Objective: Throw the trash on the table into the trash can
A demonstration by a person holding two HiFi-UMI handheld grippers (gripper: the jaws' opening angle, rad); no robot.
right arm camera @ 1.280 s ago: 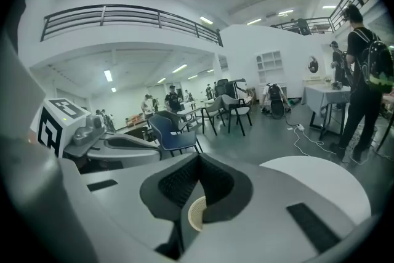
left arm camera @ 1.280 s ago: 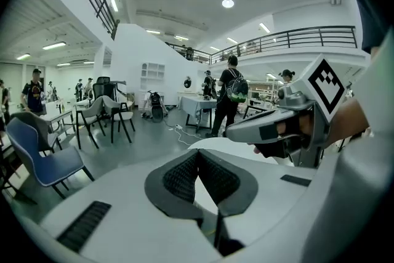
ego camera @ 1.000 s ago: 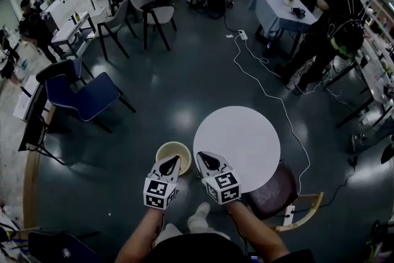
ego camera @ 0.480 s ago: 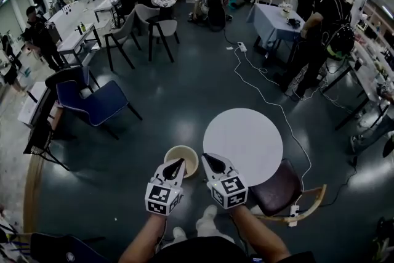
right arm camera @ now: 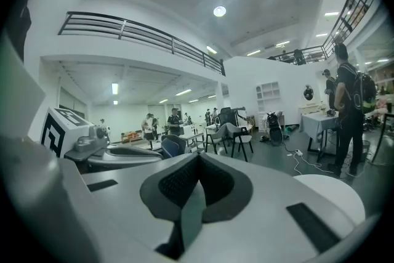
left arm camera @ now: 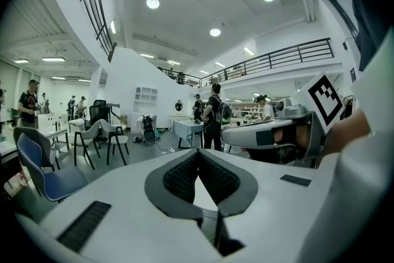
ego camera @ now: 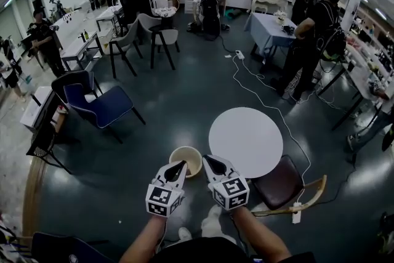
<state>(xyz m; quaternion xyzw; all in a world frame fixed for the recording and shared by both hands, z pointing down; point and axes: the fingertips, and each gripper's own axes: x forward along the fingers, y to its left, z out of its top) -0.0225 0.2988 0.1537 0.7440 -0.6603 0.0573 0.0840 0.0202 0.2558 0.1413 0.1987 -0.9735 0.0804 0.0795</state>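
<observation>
A round white table (ego camera: 245,141) stands on the dark floor, its top bare in the head view; its edge (right arm camera: 329,188) shows low right in the right gripper view. A cream trash can (ego camera: 185,160) sits on the floor at the table's left. My left gripper (ego camera: 181,164) hovers at the can's near rim, jaws shut with nothing between them. My right gripper (ego camera: 206,159) is beside it, between can and table, also shut and empty. In the left gripper view the left gripper (left arm camera: 197,151) has its pads closed together, and the right gripper (right arm camera: 197,156) looks the same in its own view.
A dark red chair (ego camera: 280,185) with wooden arms stands right of me by the table. A blue chair (ego camera: 98,105) is to the left, grey chairs (ego camera: 148,28) further back. A white cable (ego camera: 261,95) runs across the floor. People stand at a draped table (ego camera: 274,28) at right.
Both grippers have risen together and drawn back from the table. The table and the trash can now sit further from the grippers in the head view. Jaws stayed shut.
</observation>
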